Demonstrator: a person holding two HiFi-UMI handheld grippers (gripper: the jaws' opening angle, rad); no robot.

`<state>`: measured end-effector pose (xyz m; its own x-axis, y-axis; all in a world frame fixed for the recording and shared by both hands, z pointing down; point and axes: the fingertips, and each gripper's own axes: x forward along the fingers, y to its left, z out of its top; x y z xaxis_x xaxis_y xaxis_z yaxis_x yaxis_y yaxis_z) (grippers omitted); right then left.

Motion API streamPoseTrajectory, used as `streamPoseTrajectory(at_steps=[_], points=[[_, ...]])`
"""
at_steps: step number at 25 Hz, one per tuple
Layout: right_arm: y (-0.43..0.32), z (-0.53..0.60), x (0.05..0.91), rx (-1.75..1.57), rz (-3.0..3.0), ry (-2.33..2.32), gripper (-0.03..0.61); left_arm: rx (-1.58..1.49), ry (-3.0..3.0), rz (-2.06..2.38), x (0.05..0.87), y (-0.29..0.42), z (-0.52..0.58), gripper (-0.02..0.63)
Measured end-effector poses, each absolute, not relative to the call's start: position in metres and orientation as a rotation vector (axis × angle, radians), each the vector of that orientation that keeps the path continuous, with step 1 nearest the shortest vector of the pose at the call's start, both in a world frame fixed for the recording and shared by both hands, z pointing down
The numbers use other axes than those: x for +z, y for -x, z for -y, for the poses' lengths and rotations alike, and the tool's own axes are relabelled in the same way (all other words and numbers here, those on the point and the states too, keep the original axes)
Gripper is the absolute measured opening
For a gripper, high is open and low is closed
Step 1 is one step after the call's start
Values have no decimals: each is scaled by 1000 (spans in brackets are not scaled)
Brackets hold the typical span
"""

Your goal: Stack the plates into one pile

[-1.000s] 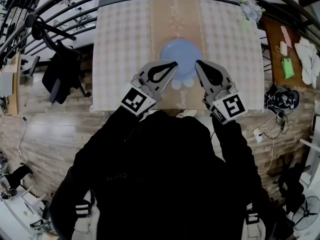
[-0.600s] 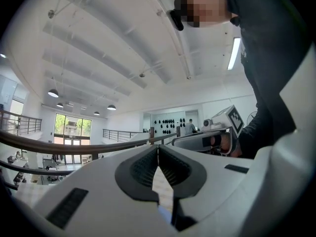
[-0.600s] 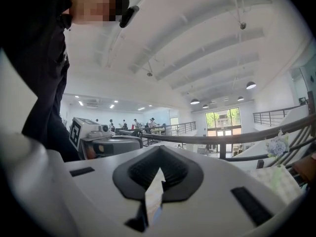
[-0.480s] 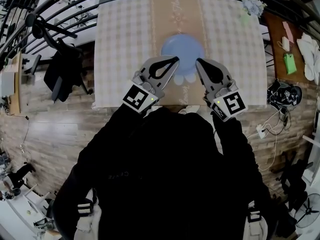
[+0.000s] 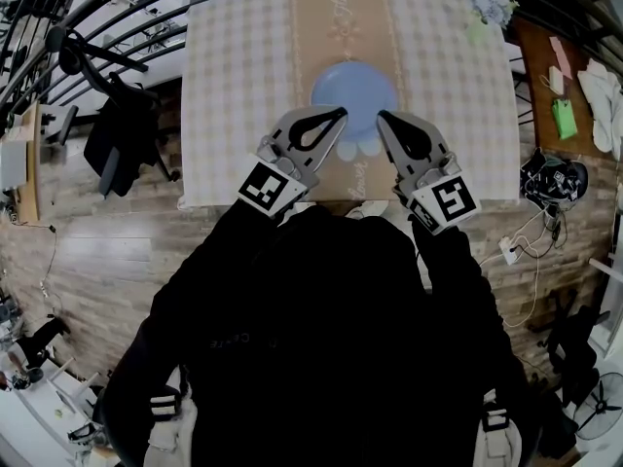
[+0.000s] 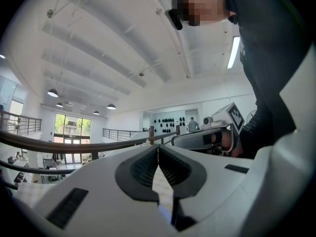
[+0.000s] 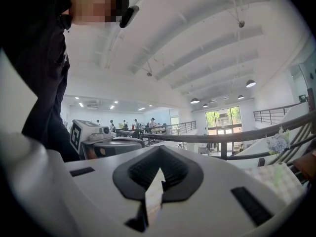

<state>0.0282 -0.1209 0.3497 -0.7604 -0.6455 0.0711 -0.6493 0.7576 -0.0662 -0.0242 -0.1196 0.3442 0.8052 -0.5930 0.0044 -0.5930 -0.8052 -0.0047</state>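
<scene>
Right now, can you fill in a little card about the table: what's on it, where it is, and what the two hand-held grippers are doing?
table: checked, with a brown runner down the middle
plate: blue, round, on the runner, mid-table
number of plates: one blue disc shows; cannot tell if more lie under it
flowers: far right corner of the table
left hand-held gripper: shut, empty, tip by the plate's near edge
right hand-held gripper: shut, empty, tip by the plate's near edge
touching plate: cannot tell
</scene>
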Motion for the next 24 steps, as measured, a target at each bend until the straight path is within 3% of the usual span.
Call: streamPoseTrajectory(at_steps=[24], points=[[-27,126,354,164,2891,-1077,5,-31,2983,-988,350,31,120,21]])
